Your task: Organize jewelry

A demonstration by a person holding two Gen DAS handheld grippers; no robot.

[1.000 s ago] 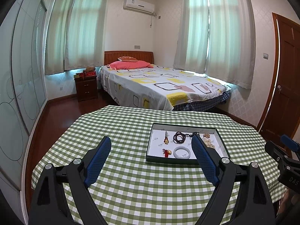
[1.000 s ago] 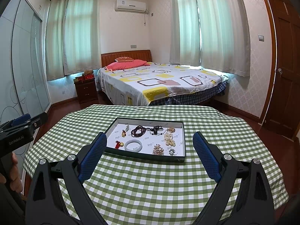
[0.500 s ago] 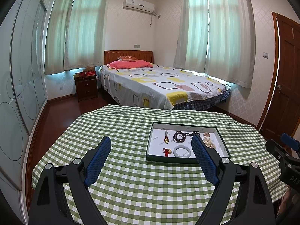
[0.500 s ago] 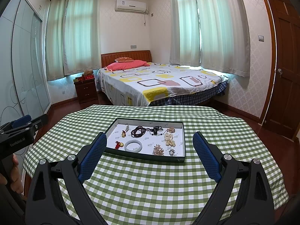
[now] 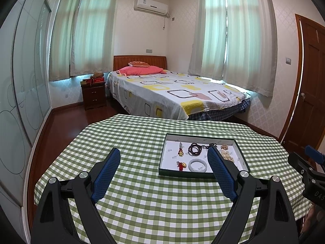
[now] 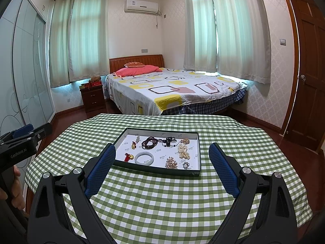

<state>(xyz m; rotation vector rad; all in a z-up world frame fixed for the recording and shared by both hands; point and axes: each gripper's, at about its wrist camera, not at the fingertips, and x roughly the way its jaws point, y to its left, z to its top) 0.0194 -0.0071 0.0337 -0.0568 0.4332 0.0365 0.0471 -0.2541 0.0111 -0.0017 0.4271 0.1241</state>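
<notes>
A dark-rimmed tray (image 6: 156,169) with a white floor lies on the green checked table; it also shows in the left wrist view (image 5: 182,172). It holds a pale bangle (image 6: 144,158), a dark bead necklace (image 6: 150,142), a pearl cluster (image 6: 182,151), brooches (image 6: 171,162) and small red-gold charms (image 6: 128,157). The bangle (image 5: 198,165) and necklace (image 5: 195,150) show in the left view too. My left gripper (image 5: 164,152) is open and empty, left of the tray and short of it. My right gripper (image 6: 162,148) is open and empty, just short of the tray's near rim.
The table (image 6: 162,199) carries a green-and-white checked cloth. Behind it stand a bed (image 6: 172,93), a nightstand (image 6: 92,97) and curtained windows. A wooden door (image 6: 310,71) is at the right. A glass wardrobe (image 5: 22,93) lines the left wall.
</notes>
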